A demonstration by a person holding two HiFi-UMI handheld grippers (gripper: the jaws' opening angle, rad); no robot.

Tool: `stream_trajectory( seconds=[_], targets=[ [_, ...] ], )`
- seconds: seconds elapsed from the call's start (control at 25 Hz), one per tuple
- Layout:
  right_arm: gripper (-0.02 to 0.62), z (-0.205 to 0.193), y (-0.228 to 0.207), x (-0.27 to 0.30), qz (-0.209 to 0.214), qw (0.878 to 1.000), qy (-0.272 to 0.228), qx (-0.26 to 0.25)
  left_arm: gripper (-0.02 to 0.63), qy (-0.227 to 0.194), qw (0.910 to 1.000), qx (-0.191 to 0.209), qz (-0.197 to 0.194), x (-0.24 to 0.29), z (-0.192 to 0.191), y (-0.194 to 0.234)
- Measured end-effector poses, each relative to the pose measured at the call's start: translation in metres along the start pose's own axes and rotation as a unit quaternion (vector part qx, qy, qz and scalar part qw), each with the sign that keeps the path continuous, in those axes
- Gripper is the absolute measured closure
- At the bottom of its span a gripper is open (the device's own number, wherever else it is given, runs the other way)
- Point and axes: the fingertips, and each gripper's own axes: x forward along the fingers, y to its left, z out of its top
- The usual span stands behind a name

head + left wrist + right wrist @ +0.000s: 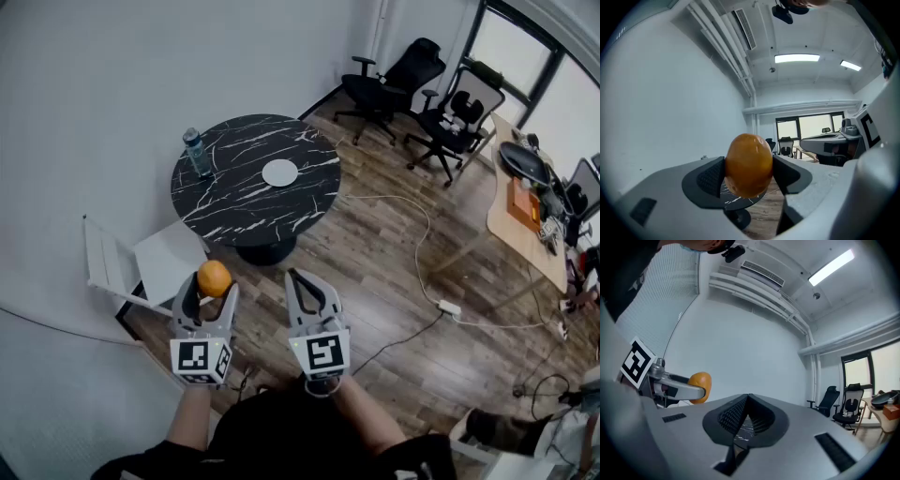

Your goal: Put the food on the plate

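Head view, nearest first: my left gripper (210,292) is clamped on the orange fruit (214,277), one pad on each flank, with the fruit standing proud of the jaw tips. It is held in the air on the near side of the round black marble table (234,202), short of the table's edge and not over the top.

Left gripper view confirms the grip: both dark ribbed pads press against the fruit's sides. The fruit appears slightly egg-shaped, taller than wide, with smooth, glossy, deep orange skin. The skin is lighter toward the top and a little darker and mottled low down. I see no stem or leaf.

My right gripper (297,281) is level with the left, also on the near side of the table. In the right gripper view its jaws are fully together with nothing between them.

A white chair (150,258) stands just beside the table's near-left edge. On the table, a small white plate (279,172) lies near the middle and is bare. A clear bottle (196,153) stands upright at the table's left edge. Black office chairs (398,80) stand well beyond the table's far right side.
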Motion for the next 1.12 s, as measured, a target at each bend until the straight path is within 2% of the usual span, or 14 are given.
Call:
stream_trajectory(
  seconds=[0.32, 0.68, 1.12],
  targets=[
    [0.598, -0.006, -0.041, 0.004, 0.02, 1.0, -0.007, -0.013, 0.291, 0.008, 0.9999, 0.009, 0.004, 0.036, 0.003, -0.027],
    [0.598, -0.036, -0.089, -0.007, 0.054, 0.998, 0.011, -0.014, 0.291, 0.024, 0.9994, 0.002, 0.025, 0.073, -0.009, -0.06],
    [0.598, -0.057, -0.131, 0.022, 0.064, 0.997, 0.031, -0.006, 0.29, 0.047, 0.9987, 0.011, 0.016, 0.132, -0.02, -0.062]
  ],
)
